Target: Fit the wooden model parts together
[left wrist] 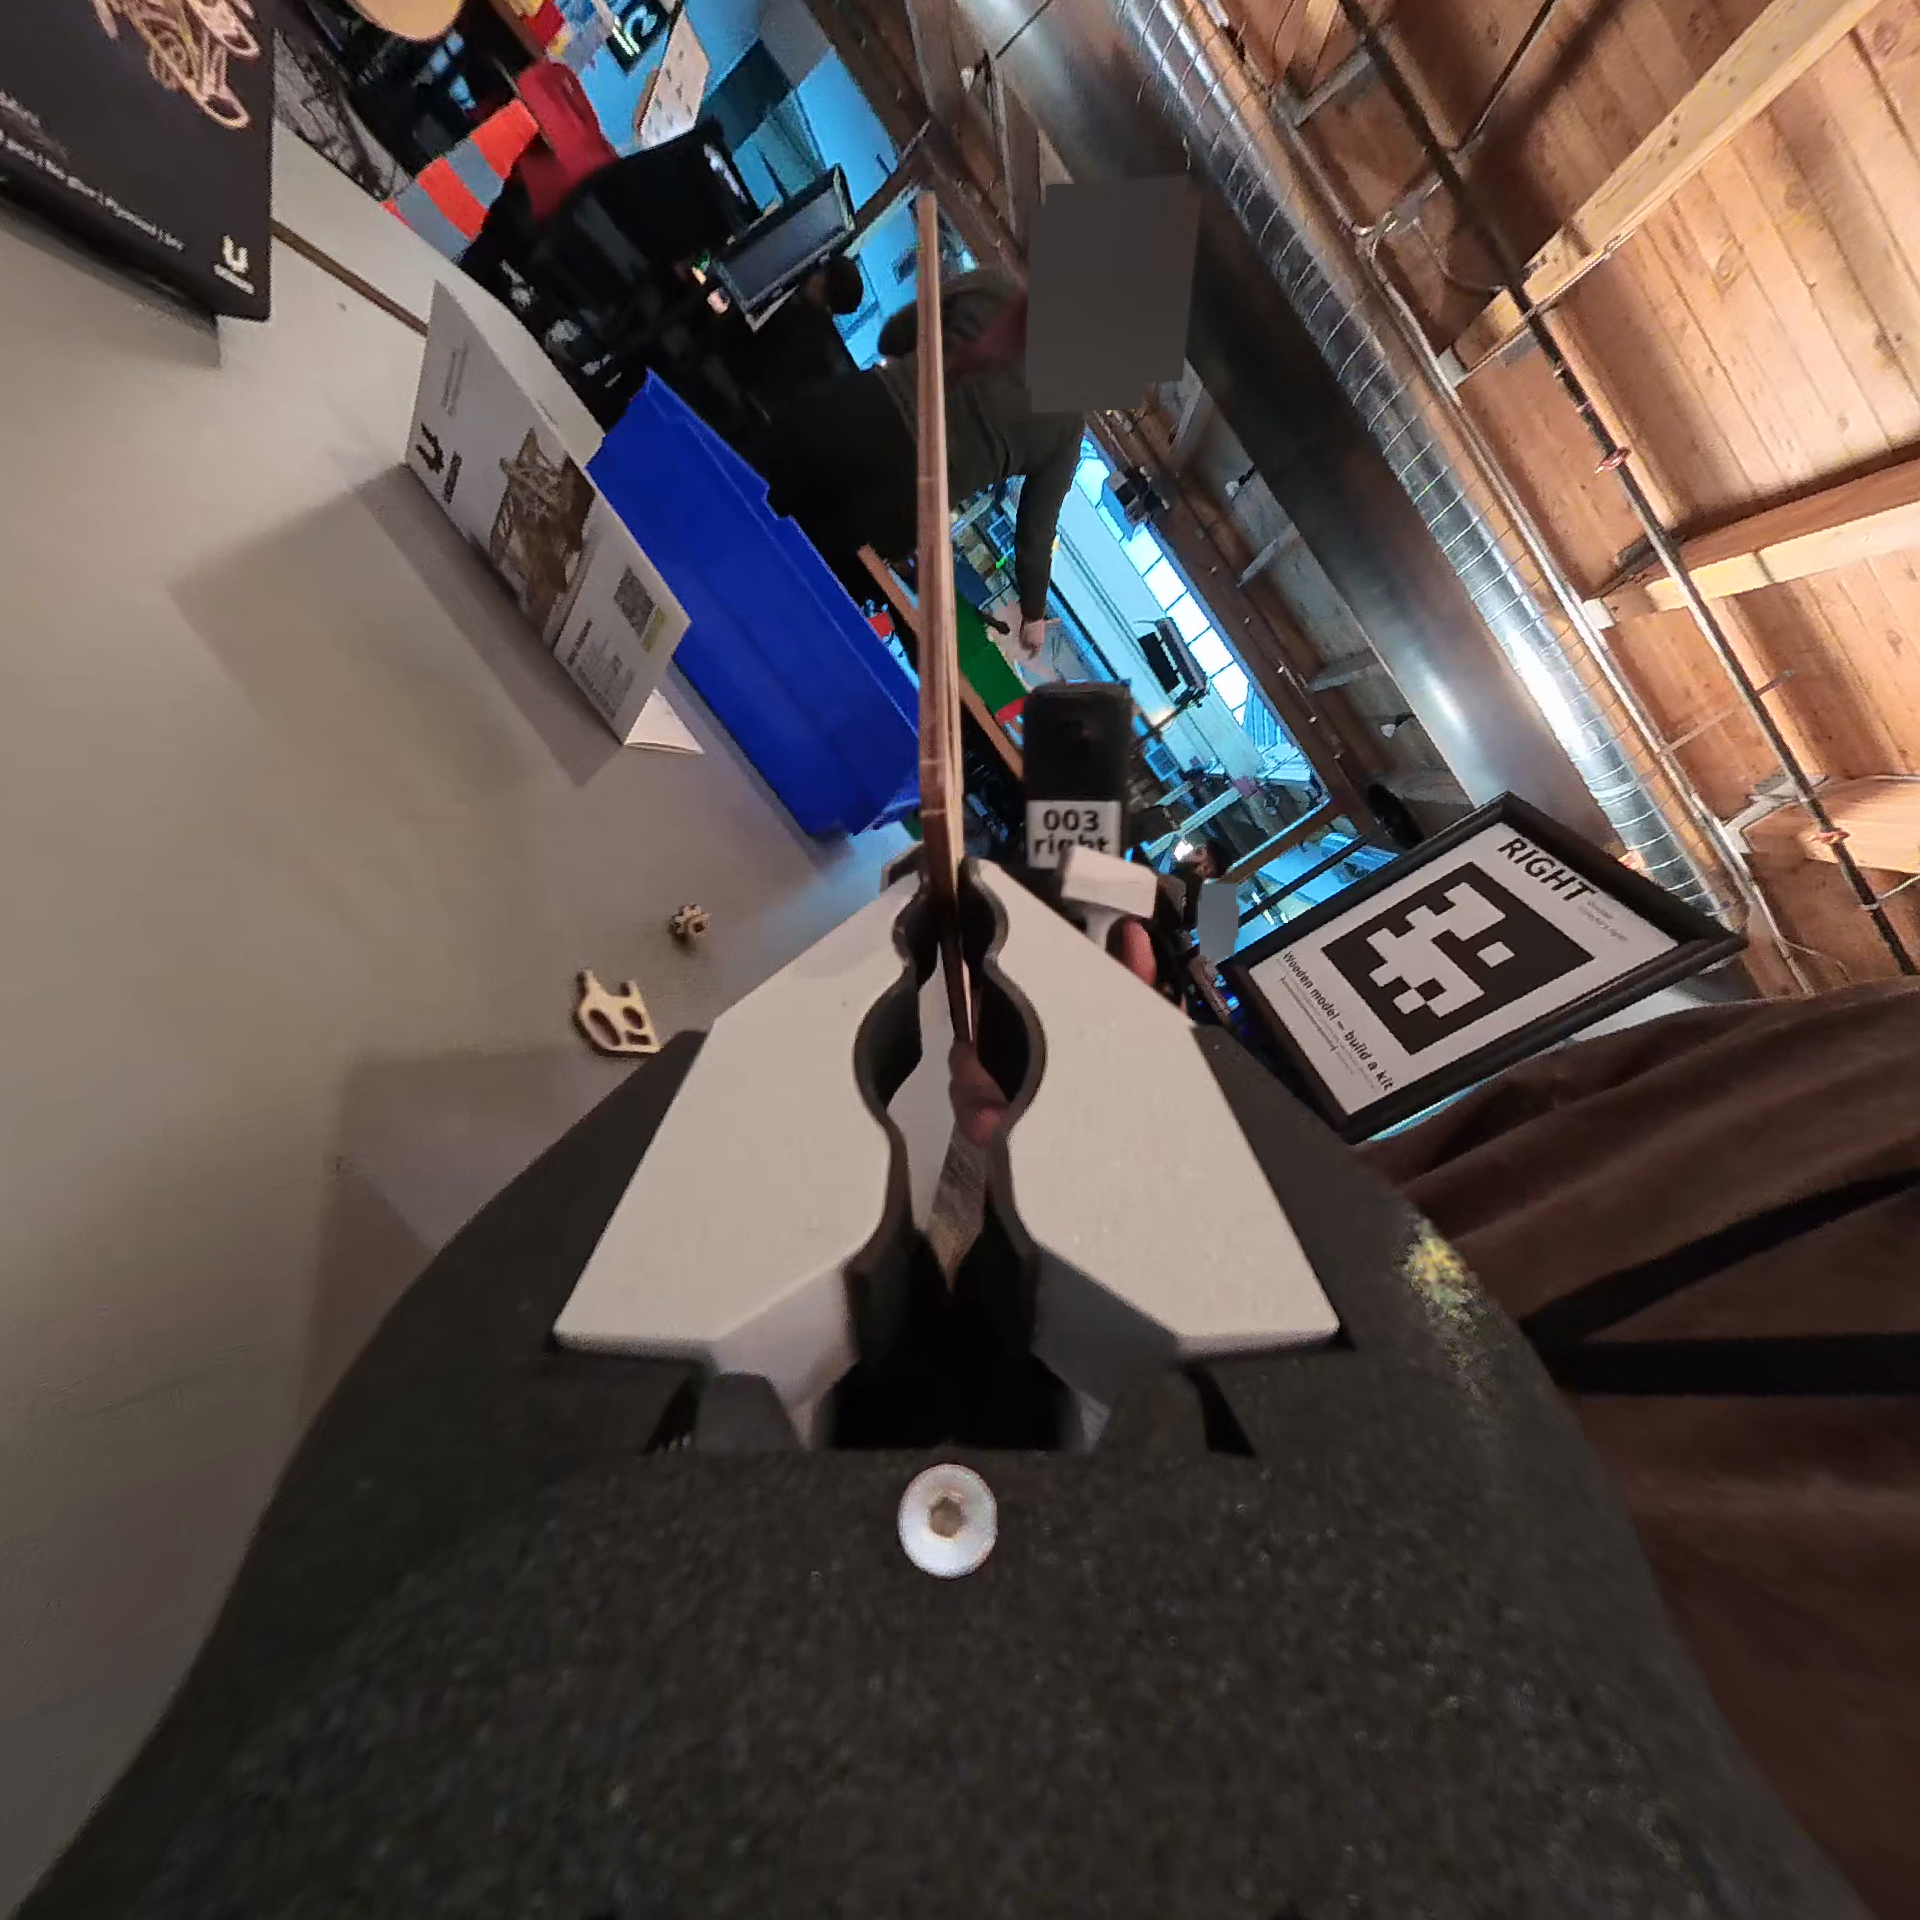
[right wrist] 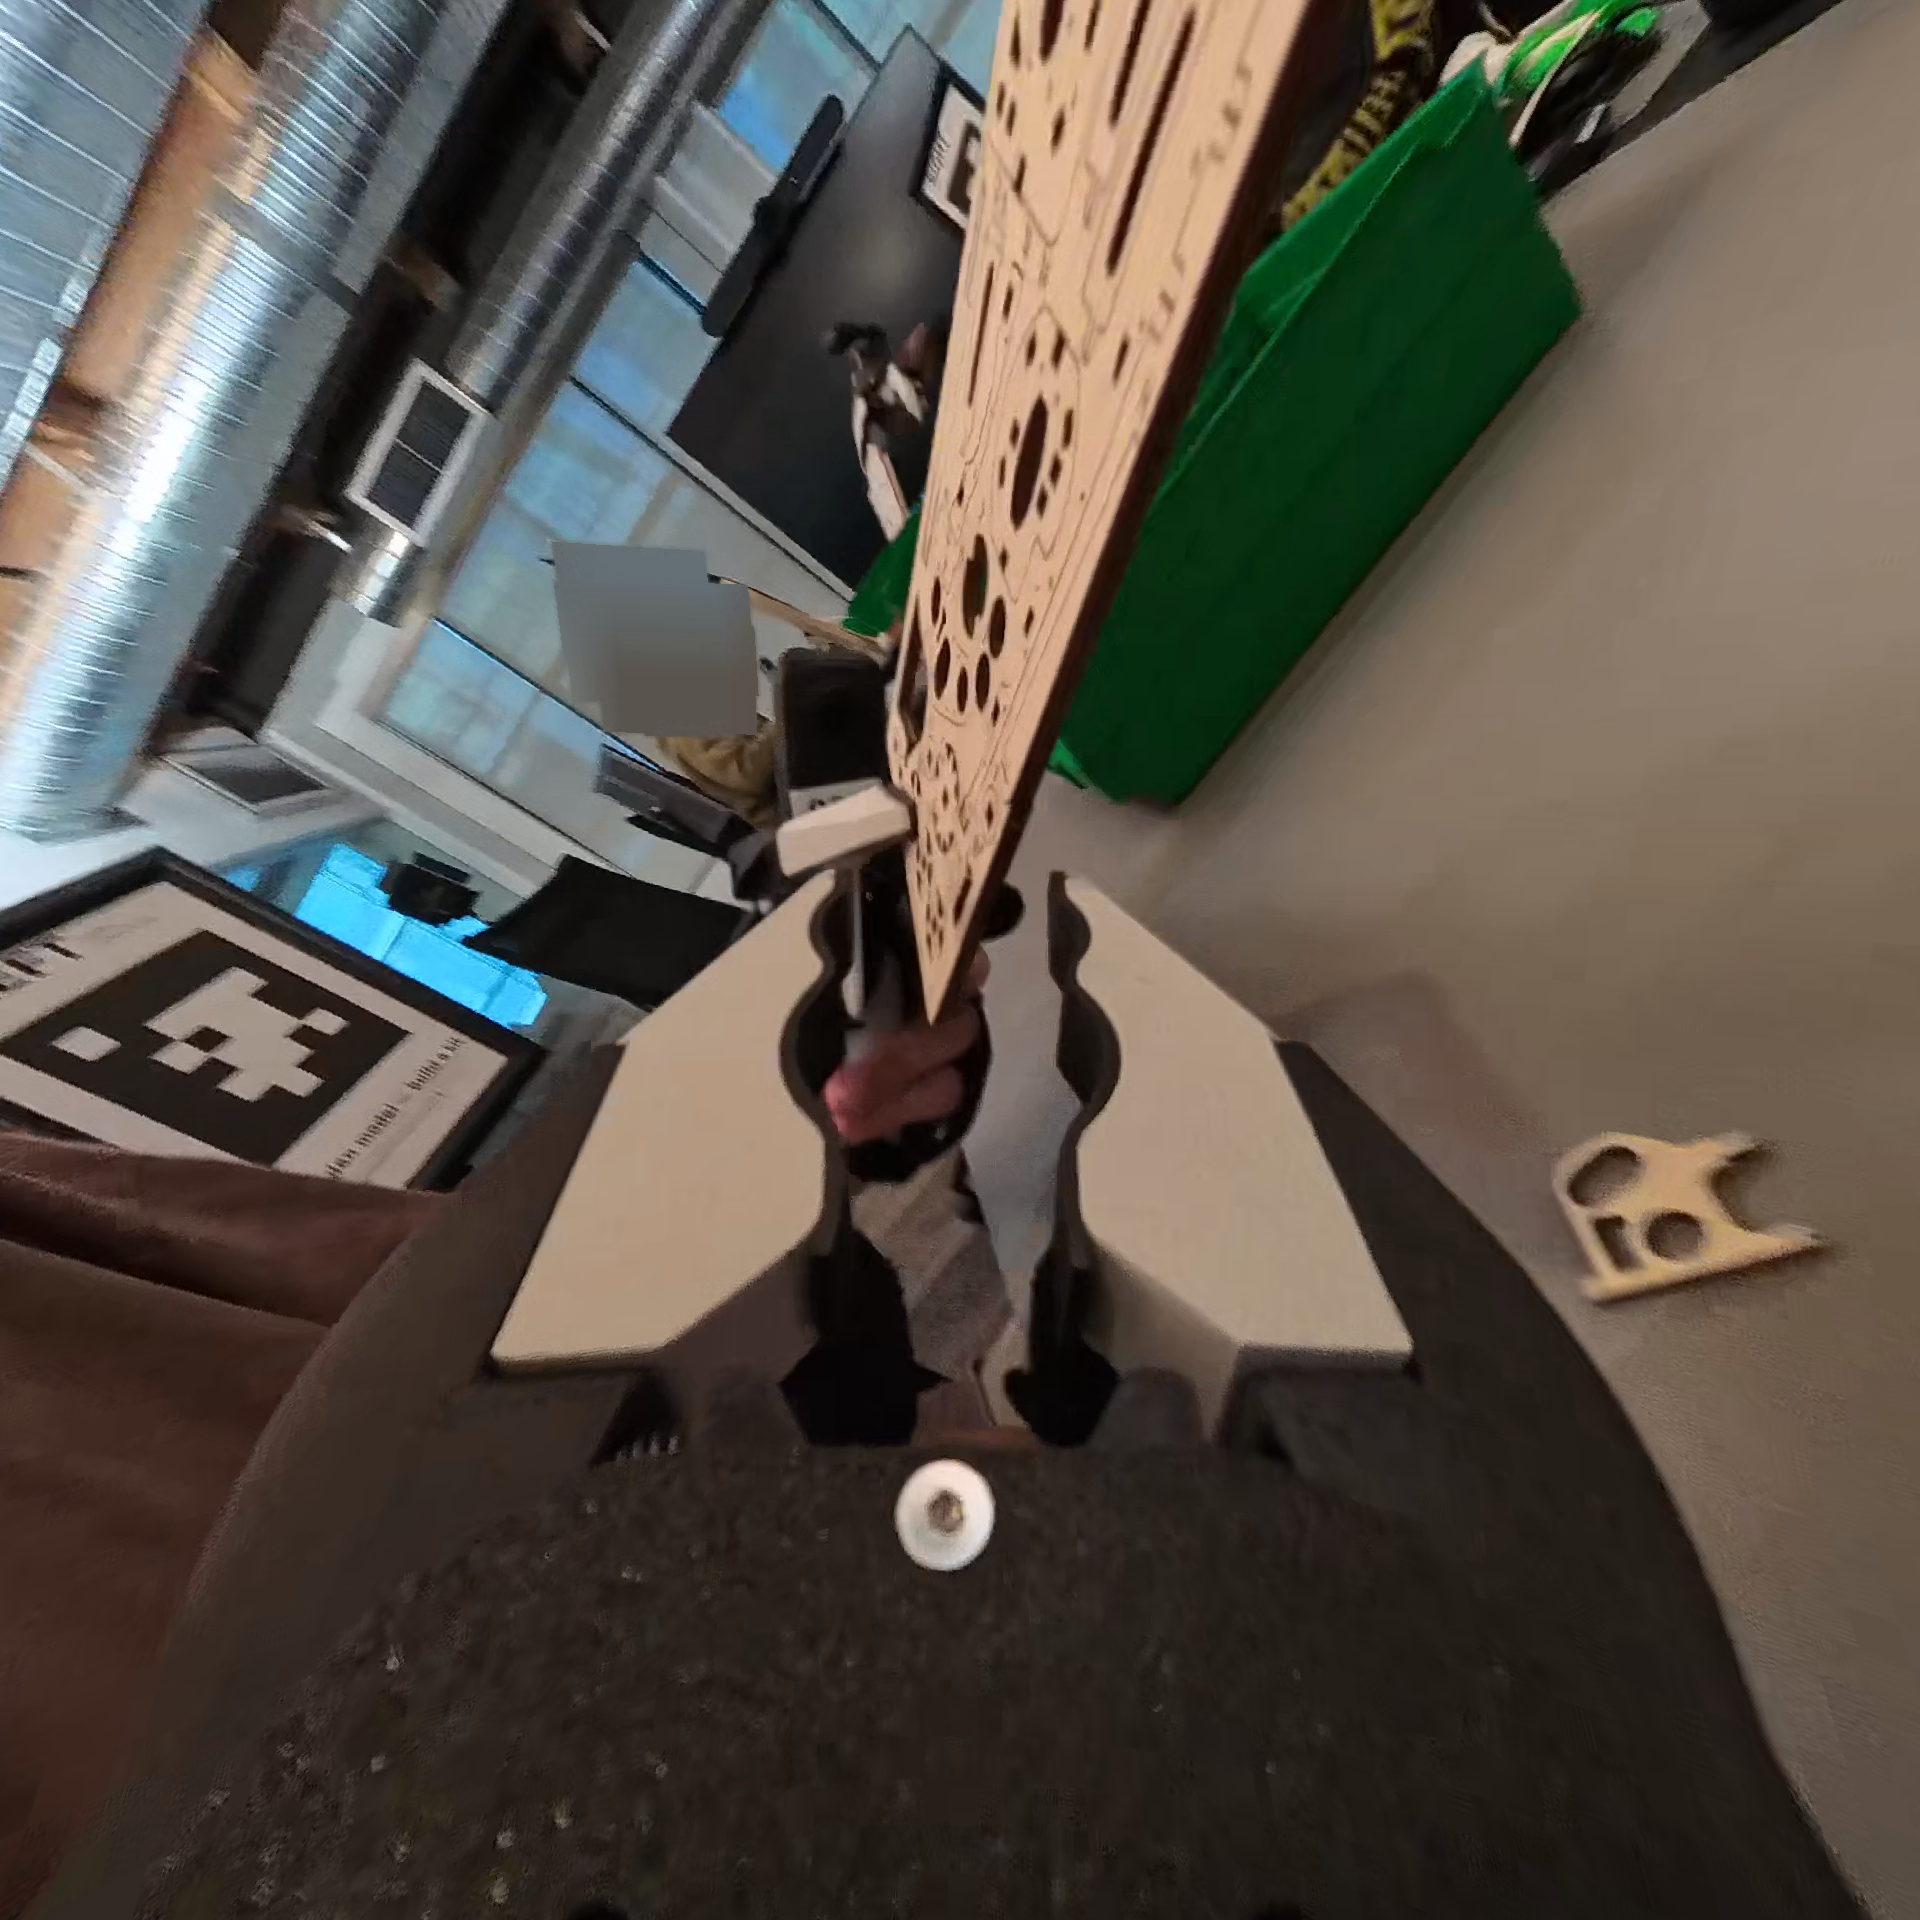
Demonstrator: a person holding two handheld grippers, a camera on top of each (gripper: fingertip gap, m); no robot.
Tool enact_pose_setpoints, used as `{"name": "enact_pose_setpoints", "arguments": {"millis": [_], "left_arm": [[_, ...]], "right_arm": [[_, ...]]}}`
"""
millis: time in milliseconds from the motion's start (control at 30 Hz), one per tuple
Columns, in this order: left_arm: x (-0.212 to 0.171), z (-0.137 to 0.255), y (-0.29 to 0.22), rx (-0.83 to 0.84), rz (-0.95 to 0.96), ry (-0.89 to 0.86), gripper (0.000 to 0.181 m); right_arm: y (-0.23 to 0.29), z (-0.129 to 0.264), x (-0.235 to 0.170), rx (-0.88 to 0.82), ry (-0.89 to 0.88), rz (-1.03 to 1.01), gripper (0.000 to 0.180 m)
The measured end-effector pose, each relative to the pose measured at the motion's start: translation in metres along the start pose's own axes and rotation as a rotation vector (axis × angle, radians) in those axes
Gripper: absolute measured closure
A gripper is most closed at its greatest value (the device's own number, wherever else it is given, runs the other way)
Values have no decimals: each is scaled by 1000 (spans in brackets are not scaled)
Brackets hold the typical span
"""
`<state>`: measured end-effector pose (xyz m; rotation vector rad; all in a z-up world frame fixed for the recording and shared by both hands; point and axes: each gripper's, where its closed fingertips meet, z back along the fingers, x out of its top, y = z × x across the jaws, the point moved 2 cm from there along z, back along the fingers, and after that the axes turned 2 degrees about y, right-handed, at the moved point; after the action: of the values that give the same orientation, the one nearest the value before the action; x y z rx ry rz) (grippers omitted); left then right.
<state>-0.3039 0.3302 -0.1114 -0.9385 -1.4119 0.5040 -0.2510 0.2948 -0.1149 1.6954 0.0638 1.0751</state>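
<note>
Left claw point(left wrist: 951, 914) is clenched on the thin wooden sheet's point(left wrist: 932, 540) edge; right claw point(right wrist: 951, 914) gapes, released. The sheet looks light, stiff, snappable (cutouts weaken it), so grip solid margins.

- Grey table point(left wrist: 208, 831) carries everything.
- Flat wooden cut-out piece point(left wrist: 615, 1016) lies left of the left tongs.
- Small wooden gear point(left wrist: 689, 921) just beyond it.
- Leaflet point(left wrist: 540, 540), blue bin point(left wrist: 758, 623) farther ahead.
- Green bin point(right wrist: 1299, 499) ahead of the right tongs.
</note>
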Motion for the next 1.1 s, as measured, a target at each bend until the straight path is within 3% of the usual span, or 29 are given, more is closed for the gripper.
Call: {"name": "enact_pose_setpoints", "arguments": {"millis": [233, 367, 533, 633, 767, 1000, 1100], "left_arm": [[-7, -7, -10, -23, 13, -2, 180], [-10, -10, -10, -31, 27, 6, 180], [-19, -16, -11, -21, -20, 74, 178], [-32, -14, -1, 77, -94, 215, 156], [-30, -5, 7, 162, -174, 253, 146], [-39, -9, 4, 106, -127, 311, 150], [-41, -10, 0, 72, -98, 311, 174]], "right_arm": [[-1, 13, 25, 78, -174, -66, 167], [-2, 21, 27, 99, -167, -70, 176], [-4, 29, 28, 120, -106, -61, 177], [-8, 36, 28, 123, -48, -54, 177], [-11, 40, 14, 133, 100, -67, 177], [-9, 29, -22, 156, 311, -73, 177], [-9, 25, -26, 153, 330, -64, 177]]}}
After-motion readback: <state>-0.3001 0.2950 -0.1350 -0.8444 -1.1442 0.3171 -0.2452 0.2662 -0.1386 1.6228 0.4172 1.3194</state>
